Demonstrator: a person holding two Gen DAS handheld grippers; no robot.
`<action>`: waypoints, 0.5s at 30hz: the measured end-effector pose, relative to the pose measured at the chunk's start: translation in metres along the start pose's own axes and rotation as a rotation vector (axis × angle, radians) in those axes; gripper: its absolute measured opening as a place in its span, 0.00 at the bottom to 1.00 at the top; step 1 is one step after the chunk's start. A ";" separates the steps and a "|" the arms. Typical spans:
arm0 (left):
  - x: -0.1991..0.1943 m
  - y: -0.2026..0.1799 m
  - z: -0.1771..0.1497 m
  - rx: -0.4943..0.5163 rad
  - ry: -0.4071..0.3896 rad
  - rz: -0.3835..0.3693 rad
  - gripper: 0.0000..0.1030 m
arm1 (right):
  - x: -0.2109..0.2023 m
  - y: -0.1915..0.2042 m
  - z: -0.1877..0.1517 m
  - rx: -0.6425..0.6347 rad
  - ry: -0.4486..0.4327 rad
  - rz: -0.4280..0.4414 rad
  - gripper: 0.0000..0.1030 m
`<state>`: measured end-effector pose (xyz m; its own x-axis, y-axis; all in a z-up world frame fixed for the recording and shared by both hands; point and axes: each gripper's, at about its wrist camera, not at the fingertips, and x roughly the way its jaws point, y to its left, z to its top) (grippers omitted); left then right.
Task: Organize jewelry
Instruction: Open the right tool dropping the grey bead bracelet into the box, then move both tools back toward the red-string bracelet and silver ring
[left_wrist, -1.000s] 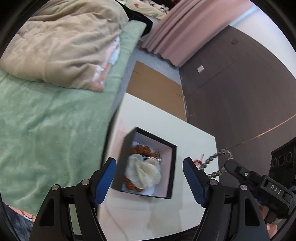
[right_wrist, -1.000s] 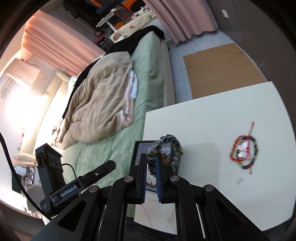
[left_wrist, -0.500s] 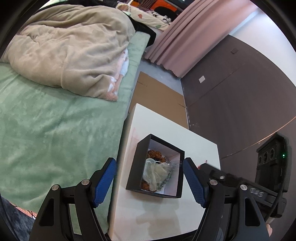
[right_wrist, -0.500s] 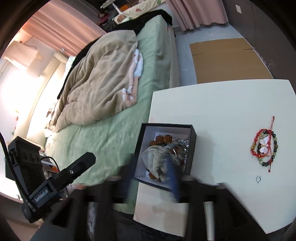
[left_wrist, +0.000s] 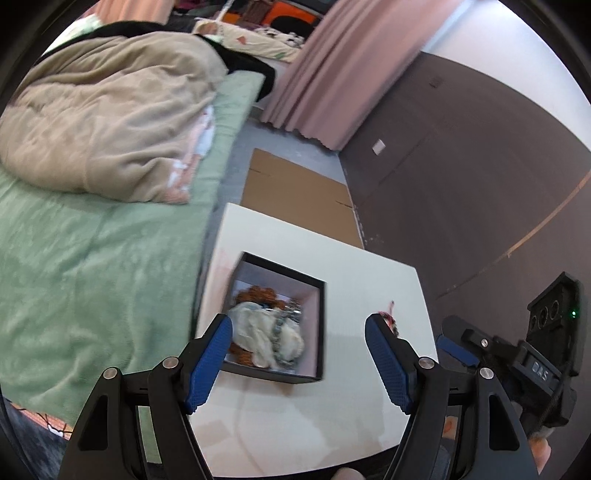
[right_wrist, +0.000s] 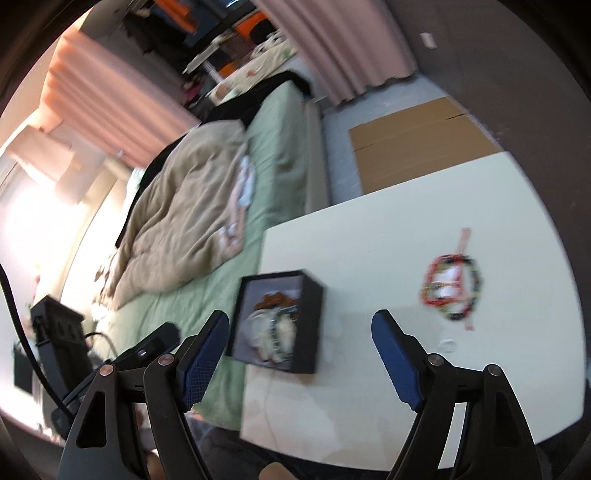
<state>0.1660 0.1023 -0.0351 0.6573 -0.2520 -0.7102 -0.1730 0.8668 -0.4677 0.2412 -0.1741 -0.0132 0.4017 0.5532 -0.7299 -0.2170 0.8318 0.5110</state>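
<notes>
A black open box (left_wrist: 320, 332) (right_wrist: 317, 325) stands near the left edge of the white table (left_wrist: 369, 280) (right_wrist: 369, 240). In it lie a cream pouch (left_wrist: 258, 328), brown beads (left_wrist: 258, 295) and a grey bead bracelet (right_wrist: 274, 334). My left gripper (left_wrist: 297, 325) hovers open, back from the box, holding nothing. My right gripper (right_wrist: 301, 321) also hangs short of the box; its jaws are opening with nothing between them. A bundle of red and dark bracelets (right_wrist: 450, 291) and a small ring (right_wrist: 448, 345) lie on the table to the right. The picture is blurred.
A bed with a green blanket (left_wrist: 92, 266) and a beige duvet (left_wrist: 103, 122) runs along the table's left side. Flat cardboard (left_wrist: 295, 195) lies on the floor beyond the table. A dark wall (left_wrist: 461, 166) stands on the right and a pink curtain (left_wrist: 332, 74) behind.
My right gripper opened and let the grey bead bracelet drop into the box, then drew back. Both grippers pulled away from the box, which now looks smaller.
</notes>
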 end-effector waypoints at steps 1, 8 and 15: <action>0.001 -0.005 -0.001 0.010 0.002 0.002 0.73 | -0.005 -0.007 0.001 0.013 -0.016 -0.014 0.77; 0.017 -0.053 -0.009 0.097 0.040 0.004 0.73 | -0.029 -0.049 0.004 0.041 -0.107 -0.023 0.78; 0.042 -0.092 -0.012 0.180 0.095 0.035 0.73 | -0.016 -0.101 0.004 0.200 -0.114 0.104 0.93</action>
<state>0.2005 0.0062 -0.0282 0.5792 -0.2524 -0.7751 -0.0548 0.9366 -0.3460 0.2604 -0.2672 -0.0509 0.4864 0.6169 -0.6188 -0.0862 0.7386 0.6686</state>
